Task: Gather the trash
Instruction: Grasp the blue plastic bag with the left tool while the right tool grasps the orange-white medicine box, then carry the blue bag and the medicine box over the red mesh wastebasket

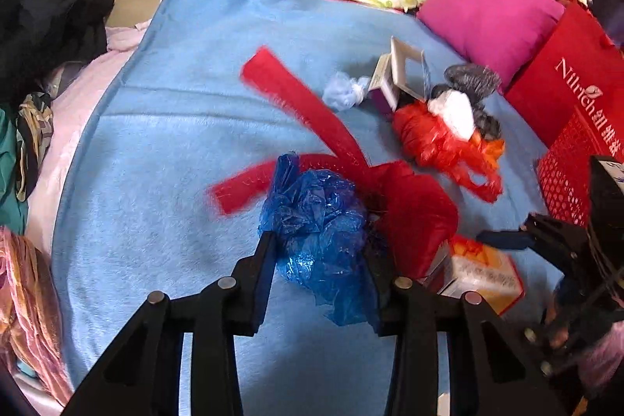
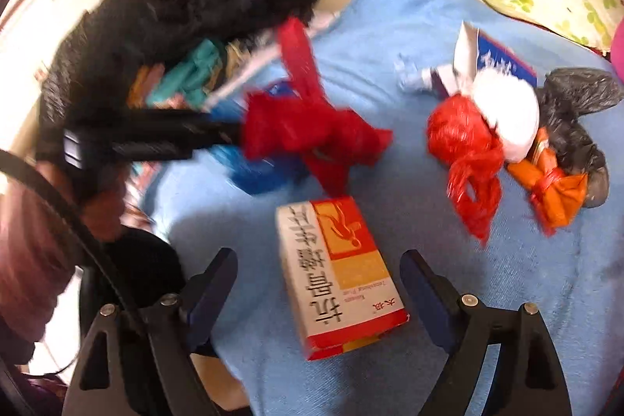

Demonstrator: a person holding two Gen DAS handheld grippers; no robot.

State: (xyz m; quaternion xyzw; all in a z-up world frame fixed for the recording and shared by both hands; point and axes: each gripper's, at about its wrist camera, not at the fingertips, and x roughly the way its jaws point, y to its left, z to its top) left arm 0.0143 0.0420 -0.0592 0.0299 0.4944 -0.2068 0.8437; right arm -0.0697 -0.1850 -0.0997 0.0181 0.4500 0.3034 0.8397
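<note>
My left gripper (image 1: 321, 252) is shut on a crumpled blue plastic bag (image 1: 316, 221). A red cloth bag with long straps (image 1: 417, 213) bunches against its right finger; whether it is pinched too I cannot tell. The right wrist view shows the left gripper (image 2: 234, 131), blurred, with the red bag (image 2: 308, 135) and blue plastic at its tip. My right gripper (image 2: 319, 279) stands open around a red, orange and white carton (image 2: 339, 279) that lies on the blue blanket (image 2: 468, 299). Its pads are clear of the carton's sides.
Further back lie a red plastic bundle (image 2: 464, 143), a white wad (image 2: 507, 104), a black plastic bag (image 2: 577, 96), an orange wrapper (image 2: 557, 193) and a torn box (image 1: 394, 77). A red paper shopping bag (image 1: 577, 96) and pink pillow (image 1: 487, 10) stand right; dark clothes (image 2: 175, 14) pile left.
</note>
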